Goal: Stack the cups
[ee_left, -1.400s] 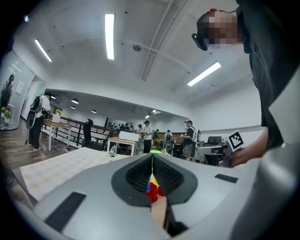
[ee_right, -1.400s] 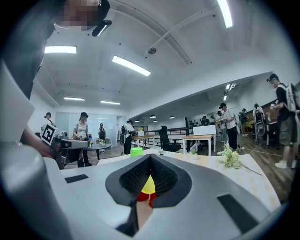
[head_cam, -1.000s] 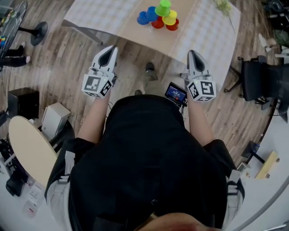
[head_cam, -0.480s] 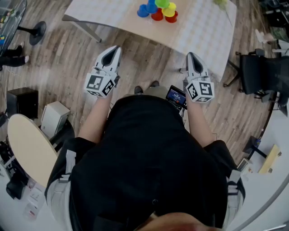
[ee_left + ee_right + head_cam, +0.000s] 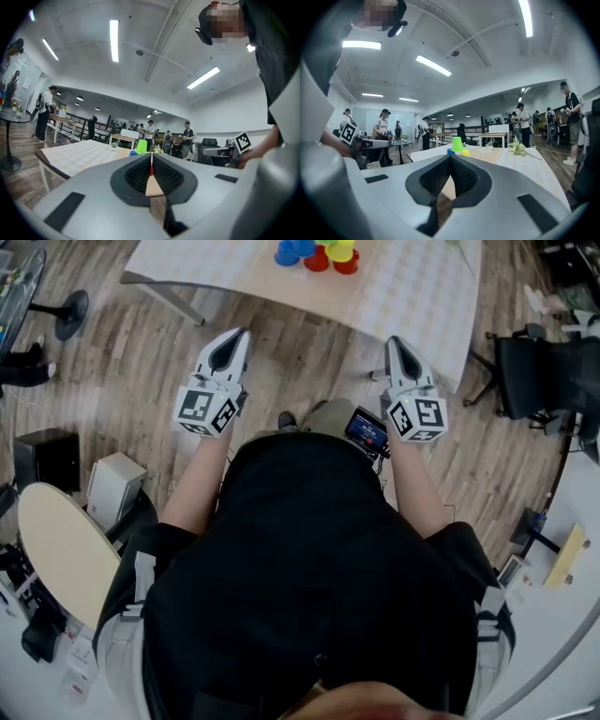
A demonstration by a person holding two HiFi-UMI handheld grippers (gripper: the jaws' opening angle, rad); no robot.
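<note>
Ahead of closed left tongs (image 5: 233, 336) and right tongs (image 5: 396, 341) — table (image 5: 412, 287) bearing cups (image 5: 317, 251), chair (image 5: 530, 381) rightward.

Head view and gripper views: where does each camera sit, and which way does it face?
Head view: on the person's head, facing steeply down at torso, forearms, left tool, right tool.
Left gripper view: on left tool, level along its shut jaws toward the table; right hand at right.
Right gripper view: on right tool, likewise; left hand at left.
Shared: all see the cups.

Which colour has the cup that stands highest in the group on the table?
The cup is bright green; it shows best in the right gripper view.
</note>
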